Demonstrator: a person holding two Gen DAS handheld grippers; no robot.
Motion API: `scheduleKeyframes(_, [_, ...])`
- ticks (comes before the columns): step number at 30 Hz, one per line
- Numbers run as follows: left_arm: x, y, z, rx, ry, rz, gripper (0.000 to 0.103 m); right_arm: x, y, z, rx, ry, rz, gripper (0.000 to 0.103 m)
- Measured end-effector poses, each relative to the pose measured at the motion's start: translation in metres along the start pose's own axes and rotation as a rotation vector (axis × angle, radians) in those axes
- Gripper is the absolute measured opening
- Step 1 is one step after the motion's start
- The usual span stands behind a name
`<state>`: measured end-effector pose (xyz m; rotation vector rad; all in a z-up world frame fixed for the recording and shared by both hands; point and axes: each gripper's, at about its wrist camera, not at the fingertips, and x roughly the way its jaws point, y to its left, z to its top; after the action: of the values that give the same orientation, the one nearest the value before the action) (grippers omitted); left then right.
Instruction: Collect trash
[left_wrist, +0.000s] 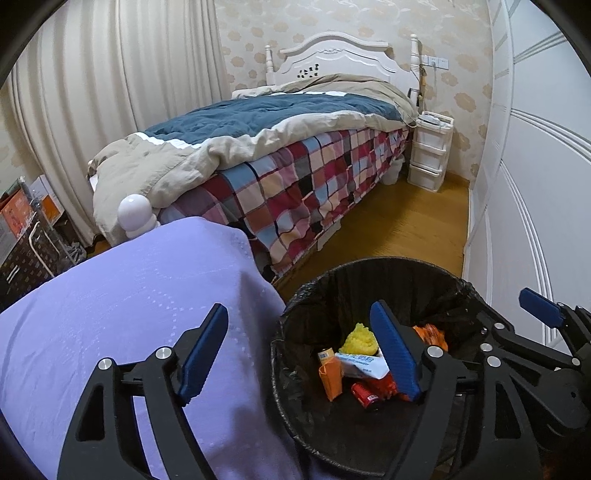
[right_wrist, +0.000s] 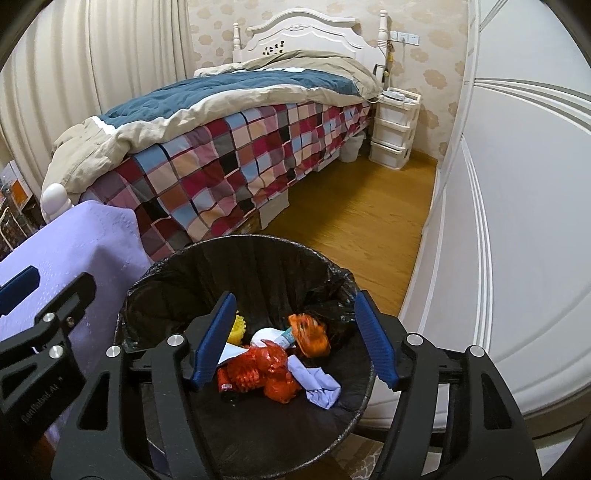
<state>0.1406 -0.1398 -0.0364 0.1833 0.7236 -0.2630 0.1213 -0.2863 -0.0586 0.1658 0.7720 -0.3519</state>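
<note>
A black-lined trash bin (left_wrist: 295, 317) stands on the wood floor beside a purple-covered surface (left_wrist: 110, 314). It also shows in the right wrist view (right_wrist: 155, 273). Inside lie a yellow scrap (left_wrist: 360, 338), an orange carton (left_wrist: 330, 376), a white wrapper (left_wrist: 360, 365), a red can (left_wrist: 365, 395), a red bag (right_wrist: 269, 365), an orange wrapper (right_wrist: 310, 334) and a crumpled lilac tissue (right_wrist: 319, 384). My left gripper (left_wrist: 299, 354) is open and empty, straddling the bin's left rim. My right gripper (right_wrist: 295, 339) is open and empty directly above the bin.
A bed (left_wrist: 295, 166) with a checked sheet and blue quilt fills the middle. A white drawer unit (left_wrist: 430, 151) stands at its head. A white wardrobe (left_wrist: 535, 184) lines the right. Boxes and a rack (left_wrist: 26, 236) stand at far left.
</note>
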Motion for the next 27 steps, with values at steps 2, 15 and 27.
scheduleKeyframes(2, [-0.004, 0.004, -0.001, -0.01, -0.006, 0.01, 0.078, -0.003, 0.0, 0.0, 0.001, -0.004, -0.005, 0.067])
scheduleKeyframes(15, [-0.048, 0.029, -0.006, -0.063, -0.074, 0.04, 0.084, -0.051, 0.009, -0.007, -0.013, -0.079, -0.008, 0.087])
scheduleKeyframes(27, [-0.098, 0.056, -0.027, -0.103, -0.124, 0.062, 0.085, -0.105, 0.027, -0.024, -0.037, -0.142, 0.028, 0.089])
